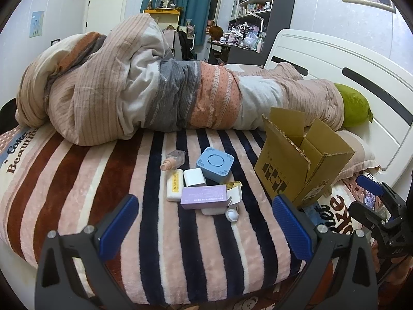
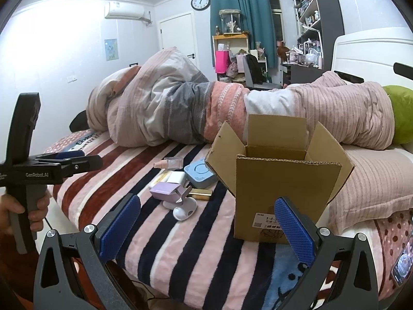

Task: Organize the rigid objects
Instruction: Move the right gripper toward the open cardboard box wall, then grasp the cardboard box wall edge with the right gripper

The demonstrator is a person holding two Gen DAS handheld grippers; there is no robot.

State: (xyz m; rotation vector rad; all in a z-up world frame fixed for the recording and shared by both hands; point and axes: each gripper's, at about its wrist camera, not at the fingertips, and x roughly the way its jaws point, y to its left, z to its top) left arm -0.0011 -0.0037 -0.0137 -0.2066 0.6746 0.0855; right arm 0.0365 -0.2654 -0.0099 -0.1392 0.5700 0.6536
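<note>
Reaching with both grippers' fingers (image 1: 121, 224) released, the light open cardboard box (image 1: 299, 165) may tip on the soft striped blanket (image 1: 160, 245), spilling beside the blue square plastic case (image 1: 215, 164)

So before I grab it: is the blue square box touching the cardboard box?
Apart. The left wrist view shows striped blanket between blue square box and cardboard box.

Striped pink-navy blanket (image 1: 165, 245), brown cardboard box (image 2: 284, 196), light-blue square case (image 1: 215, 164), lilac carton (image 1: 204, 196)
</note>
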